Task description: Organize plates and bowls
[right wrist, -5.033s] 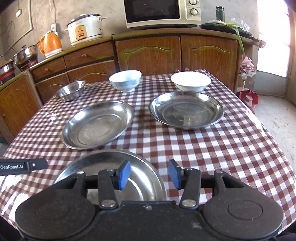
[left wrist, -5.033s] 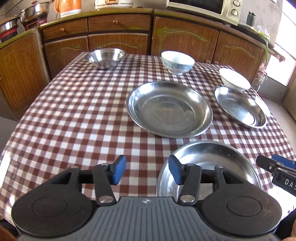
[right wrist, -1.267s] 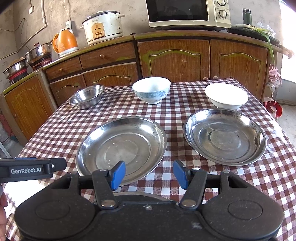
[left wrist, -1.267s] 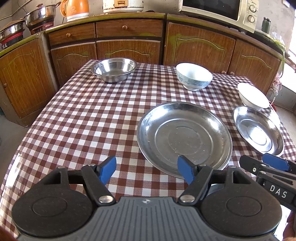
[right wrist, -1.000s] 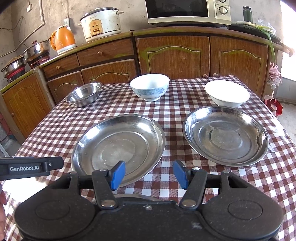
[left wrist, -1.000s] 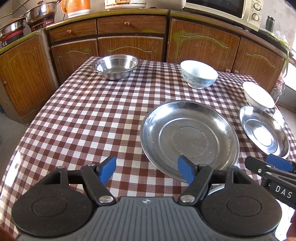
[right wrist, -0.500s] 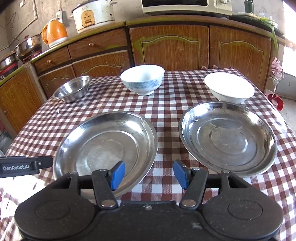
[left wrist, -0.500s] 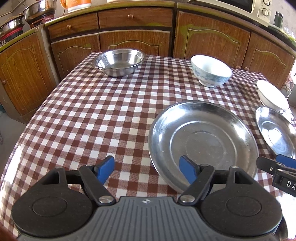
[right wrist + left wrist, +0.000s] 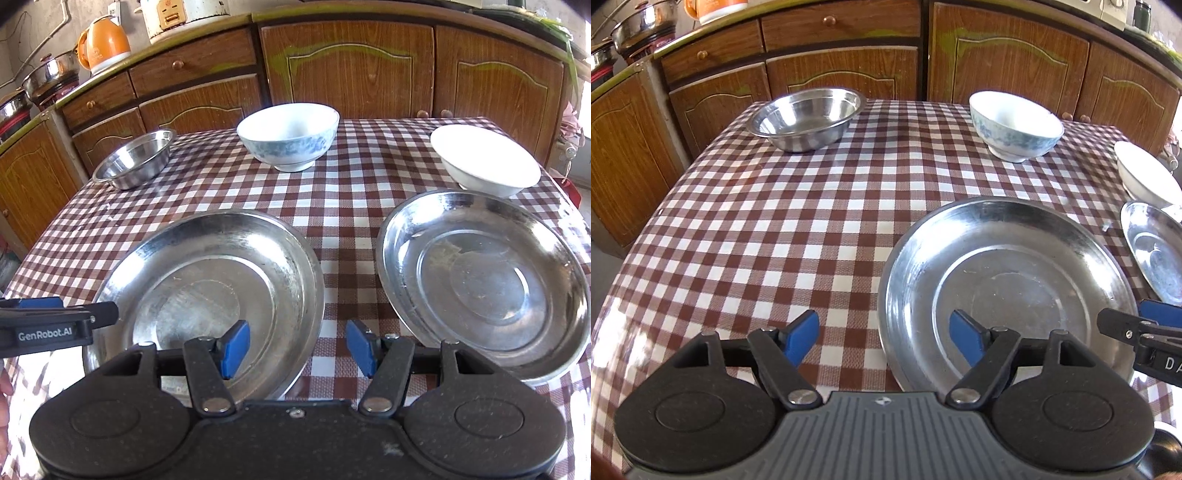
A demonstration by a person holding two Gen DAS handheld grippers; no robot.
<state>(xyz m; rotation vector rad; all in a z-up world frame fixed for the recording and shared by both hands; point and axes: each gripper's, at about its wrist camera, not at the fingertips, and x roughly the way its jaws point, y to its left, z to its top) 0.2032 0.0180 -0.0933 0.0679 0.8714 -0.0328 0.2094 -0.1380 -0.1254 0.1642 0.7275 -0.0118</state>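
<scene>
Both our hand-held grippers, left hand-held gripper [image 9: 882, 338] and right hand-held gripper [image 9: 297, 347], hang released and empty. Left view crops the second steel plate [image 9: 1156, 254] at right edge; right view shows it whole, plus kettle [image 9: 105, 46] upper left.

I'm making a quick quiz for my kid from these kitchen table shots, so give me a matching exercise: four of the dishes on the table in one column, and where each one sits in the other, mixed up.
Places are as the right wrist view shows them.

Things:
1. steel bowl
2. blue-patterned bowl
3. plain white bowl
4. right steel plate

Places:
A. far right, just behind a steel plate
B. far left corner of the checked tablecloth
C. near right, in front of the white bowl
D. far middle

Pairs: 1-B, 2-D, 3-A, 4-C
</scene>
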